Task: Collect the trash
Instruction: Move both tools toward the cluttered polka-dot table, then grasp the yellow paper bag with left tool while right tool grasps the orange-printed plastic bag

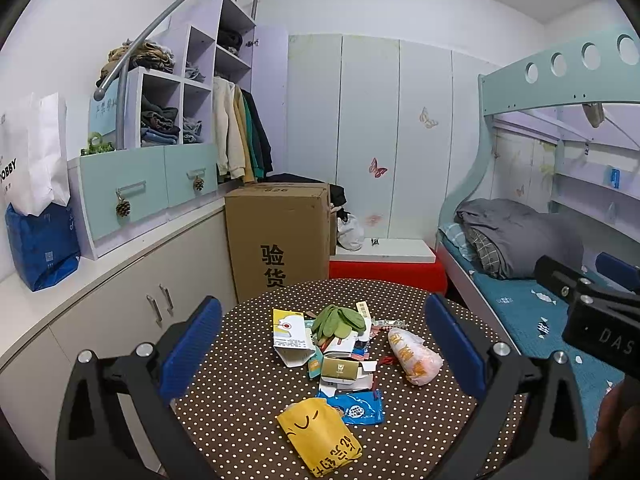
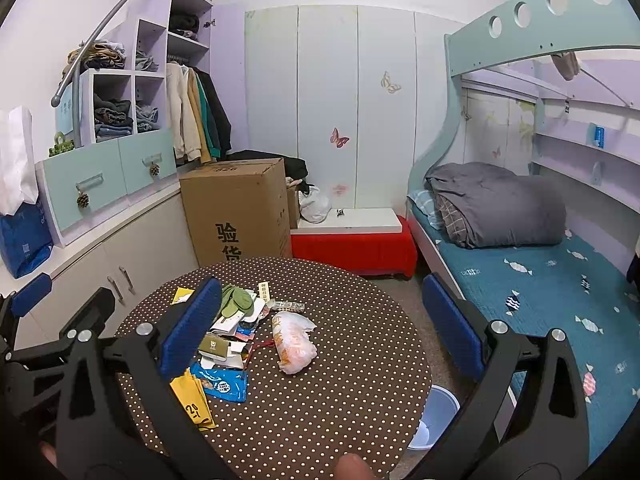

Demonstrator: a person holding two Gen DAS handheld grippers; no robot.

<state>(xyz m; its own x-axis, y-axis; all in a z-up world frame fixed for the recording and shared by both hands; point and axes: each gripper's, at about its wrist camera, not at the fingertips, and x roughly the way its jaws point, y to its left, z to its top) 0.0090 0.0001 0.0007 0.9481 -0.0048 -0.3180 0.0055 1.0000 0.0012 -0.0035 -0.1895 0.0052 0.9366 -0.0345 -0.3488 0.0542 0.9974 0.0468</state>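
Left wrist view: your round table (image 1: pixel 420 420) fills the lower centre, a bed (image 1: pixel 532 312) at 3 o'clock, a box (image 1: pixel 280 236) at 12. Trash pile (image 1: pixel 340 344) sits mid-table; orange bag (image 1: pixel 416 356) just beside it at 3, yellow packet (image 1: pixel 320 436) at 6, blue wrapper (image 1: pixel 354 408) touching the packet. Left gripper (image 1: pixel 324 348) is spread wide, empty. Right gripper (image 2: pixel 320 332) likewise apart, holding nothing; a bin (image 2: pixel 436 416) shows at 5 o'clock off the table edge.

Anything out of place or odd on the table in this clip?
Yes: loose trash lies heaped mid-table: a yellow packet, blue wrapper, torn cartons, green gloves and a plastic bag. Nothing is spilled.
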